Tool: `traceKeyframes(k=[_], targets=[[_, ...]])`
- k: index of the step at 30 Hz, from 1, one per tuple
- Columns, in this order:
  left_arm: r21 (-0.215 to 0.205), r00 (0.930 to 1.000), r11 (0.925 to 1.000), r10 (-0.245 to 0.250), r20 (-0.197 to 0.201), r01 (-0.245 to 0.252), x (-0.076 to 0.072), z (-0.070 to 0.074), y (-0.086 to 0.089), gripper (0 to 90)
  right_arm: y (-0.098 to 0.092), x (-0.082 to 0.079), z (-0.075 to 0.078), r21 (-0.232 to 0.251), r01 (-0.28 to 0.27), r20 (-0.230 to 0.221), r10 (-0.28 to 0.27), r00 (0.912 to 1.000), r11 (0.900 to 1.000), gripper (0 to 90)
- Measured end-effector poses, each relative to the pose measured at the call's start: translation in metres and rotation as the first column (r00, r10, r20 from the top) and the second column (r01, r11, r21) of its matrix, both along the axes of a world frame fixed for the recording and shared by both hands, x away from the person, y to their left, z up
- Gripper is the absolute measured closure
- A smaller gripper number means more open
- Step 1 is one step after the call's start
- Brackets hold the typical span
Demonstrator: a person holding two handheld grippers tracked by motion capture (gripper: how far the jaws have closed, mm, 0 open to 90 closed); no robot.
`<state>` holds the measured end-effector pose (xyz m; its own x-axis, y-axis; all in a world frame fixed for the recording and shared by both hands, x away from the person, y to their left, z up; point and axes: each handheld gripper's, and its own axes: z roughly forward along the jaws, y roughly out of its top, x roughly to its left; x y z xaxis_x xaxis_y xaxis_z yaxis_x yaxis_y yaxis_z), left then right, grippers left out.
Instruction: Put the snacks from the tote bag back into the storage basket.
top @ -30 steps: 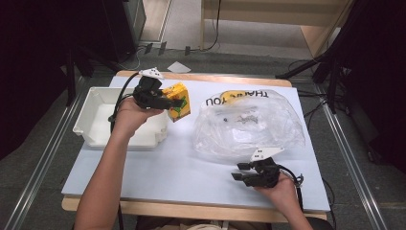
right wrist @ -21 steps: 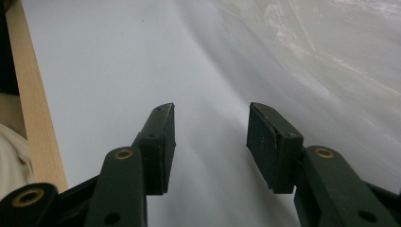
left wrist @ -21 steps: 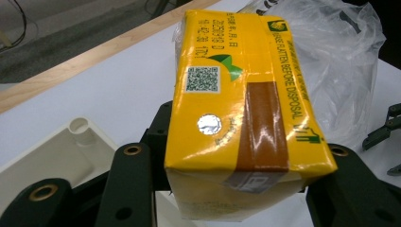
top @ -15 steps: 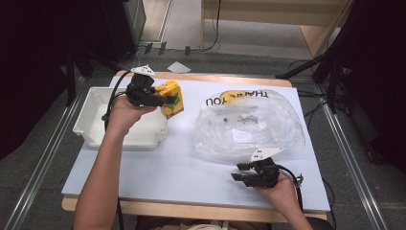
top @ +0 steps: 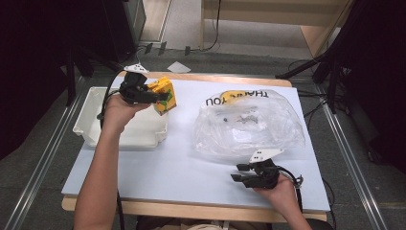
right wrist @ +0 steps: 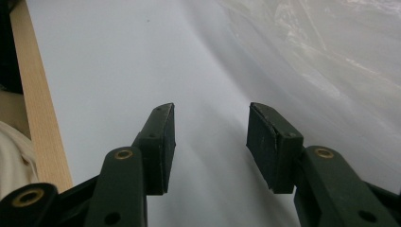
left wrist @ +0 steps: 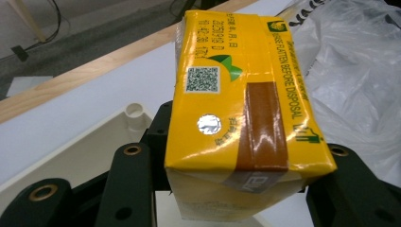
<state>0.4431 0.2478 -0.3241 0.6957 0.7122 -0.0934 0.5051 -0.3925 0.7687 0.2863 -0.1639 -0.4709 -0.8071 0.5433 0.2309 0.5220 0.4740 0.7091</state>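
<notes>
A yellow drink carton with a brown stripe hangs over the right rim of the white bin, held in my left gripper. In the left gripper view the carton sits between the two black jaws, which press on its sides. My right gripper rests low near the table's front edge, just below the clear plastic bag. Its jaws stand apart over bare white table in the right gripper view, with nothing between the pads.
The bag has "THANK YOU" printed on it and small dark items inside. The white table top has a wooden edge at front and back. Metal rails run along both sides of the table on the floor.
My left hand has carried the carton leftward, from over the table toward the bin's right rim. The right hand has stayed put.
</notes>
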Motion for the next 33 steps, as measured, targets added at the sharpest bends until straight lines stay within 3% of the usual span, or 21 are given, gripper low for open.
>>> traceKeyframes(k=[19,23,33], targets=[[0.038,0.9946,0.9939,0.103,0.009,-0.104,0.012,-0.015,0.026,52.7,-0.002,0.001,-0.001,-0.006,0.006,-0.005,-0.007,1.0000,1.000,53.5],[0.021,0.9917,0.9916,0.128,-0.006,-0.128,0.016,-0.023,0.030,52.7,-0.001,0.001,-0.001,-0.004,0.008,-0.008,-0.008,0.9999,1.000,53.5],[0.054,0.9832,0.9825,0.180,-0.032,-0.178,0.028,-0.045,0.032,52.6,-0.002,0.001,-0.002,0.002,0.009,-0.002,-0.009,1.0000,1.000,53.5]])
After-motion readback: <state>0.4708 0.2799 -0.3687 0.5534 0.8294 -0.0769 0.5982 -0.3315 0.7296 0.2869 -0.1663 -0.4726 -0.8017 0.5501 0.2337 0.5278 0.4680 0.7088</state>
